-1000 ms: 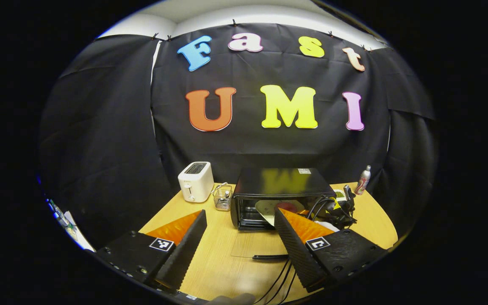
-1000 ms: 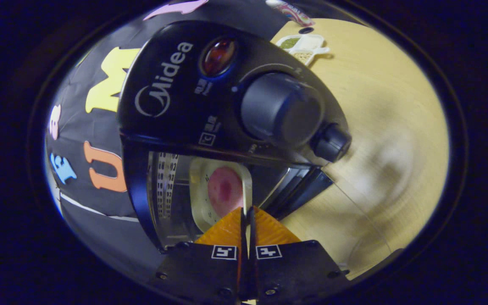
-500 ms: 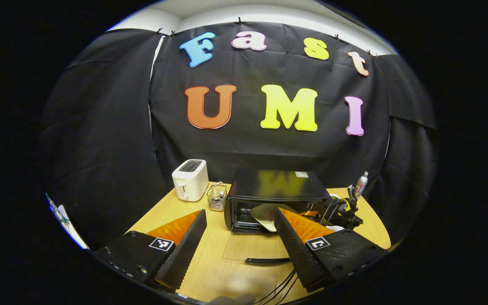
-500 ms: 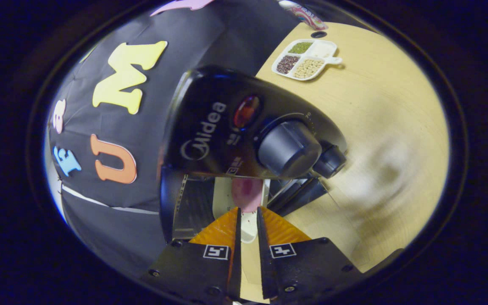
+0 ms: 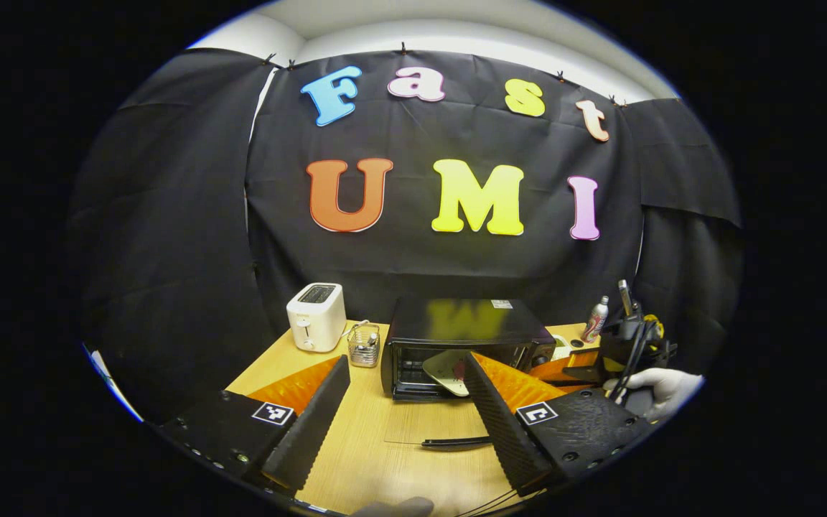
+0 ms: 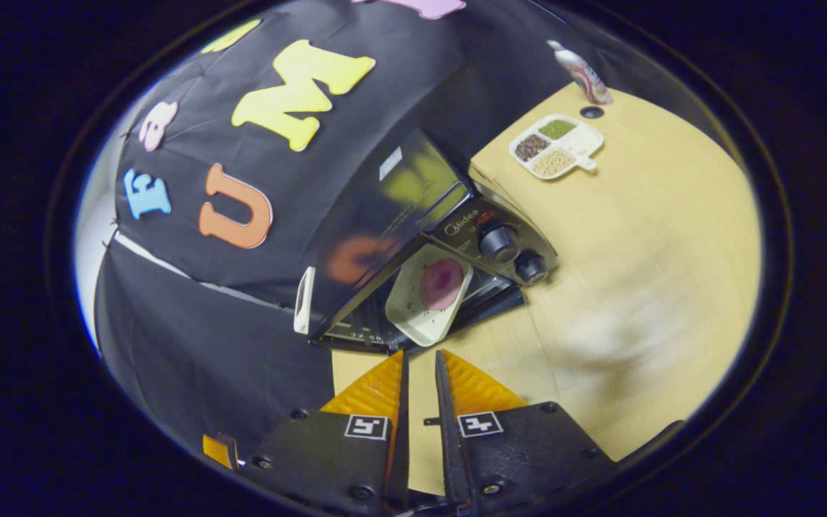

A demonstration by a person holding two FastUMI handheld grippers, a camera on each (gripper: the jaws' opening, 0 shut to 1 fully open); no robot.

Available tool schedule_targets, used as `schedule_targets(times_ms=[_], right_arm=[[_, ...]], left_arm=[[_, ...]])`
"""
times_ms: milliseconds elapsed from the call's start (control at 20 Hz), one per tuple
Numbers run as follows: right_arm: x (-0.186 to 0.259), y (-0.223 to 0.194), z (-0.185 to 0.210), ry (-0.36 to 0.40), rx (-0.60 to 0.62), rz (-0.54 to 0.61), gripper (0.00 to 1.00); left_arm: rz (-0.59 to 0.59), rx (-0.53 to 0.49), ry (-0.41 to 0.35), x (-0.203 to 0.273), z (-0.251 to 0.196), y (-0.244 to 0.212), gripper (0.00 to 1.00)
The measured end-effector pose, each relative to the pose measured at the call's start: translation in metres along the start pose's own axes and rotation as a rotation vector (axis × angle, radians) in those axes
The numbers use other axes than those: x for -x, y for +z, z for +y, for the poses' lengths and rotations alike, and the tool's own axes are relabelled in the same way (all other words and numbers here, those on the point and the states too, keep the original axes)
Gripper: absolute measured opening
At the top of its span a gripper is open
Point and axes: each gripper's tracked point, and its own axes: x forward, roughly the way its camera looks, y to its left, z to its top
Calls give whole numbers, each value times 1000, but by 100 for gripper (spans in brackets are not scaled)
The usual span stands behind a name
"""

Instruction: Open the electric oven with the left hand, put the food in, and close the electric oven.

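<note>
Food tray (image 6: 428, 294) juts from oven (image 6: 413, 237) mouth over lowered door (image 5: 449, 424). Left gripper (image 5: 406, 409) wide, empty; right gripper (image 6: 421, 380) narrow gap, empty. Risk: closing door strikes protruding tray, tips food.

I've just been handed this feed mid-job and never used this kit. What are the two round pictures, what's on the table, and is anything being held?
No robot arm here: a person holds a two-finger gripper in each hand, and a fisheye camera rides on each.

The left gripper view looks past the left gripper, open and empty, at the wooden table. On it stand a white toaster, a wire basket and the black electric oven, its door folded down.

The right gripper view is tilted. The right gripper is slightly open, holding nothing. The plate of food sits in the oven mouth, sticking out. A divided dish of beans and a bottle stand beyond.
</note>
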Motion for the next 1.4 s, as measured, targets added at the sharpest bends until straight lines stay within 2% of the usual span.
schedule_targets(times_ms=[100, 150, 250, 350, 400, 450, 500, 550, 700, 850, 1050, 1100, 1150, 1250, 1400], right_arm=[[26, -1, -5, -27, 75, -27, 23], [43, 4, -10, -44, 107, -49, 14], [72, 11, -18, -89, 181, -121, 14], [101, 23, -24, -132, 269, -208, 20], [113, 26, -27, -147, 305, -234, 30], [128, 30, -30, -169, 353, -274, 34], [141, 36, -33, -195, 405, -313, 46], [156, 38, -36, -222, 450, -344, 48], [194, 47, -39, -305, 600, -459, 80], [219, 49, -44, -370, 685, -521, 100], [239, 41, -48, -399, 718, -542, 100], [244, 37, -50, -403, 720, -545, 96], [246, 33, -53, -416, 736, -551, 100], [252, 33, -58, -441, 769, -563, 96], [254, 30, -63, -454, 772, -551, 100]], left_arm=[[-11, -9, -24, 3, -1, -2, 96], [-19, -9, -37, 4, -2, -5, 96], [-24, -2, -73, 6, -9, -11, 96], [-30, -2, -105, 4, -17, -18, 96], [-37, -4, -119, 4, -21, -20, 96], [-41, -4, -132, 4, -26, -24, 96], [-44, -2, -140, 3, -31, -28, 96], [-34, 2, -144, 2, -33, -35, 96], [0, 8, -142, 0, -41, -54, 96], [66, -14, -154, -4, -49, -90, 96], [177, -29, -169, -14, -64, -148, 96], [215, -20, -183, -15, -69, -165, 96], [240, -25, -188, -19, -73, -177, 96], [282, -44, -194, -28, -82, -201, 96], [340, -75, -196, -39, -91, -235, 96]])
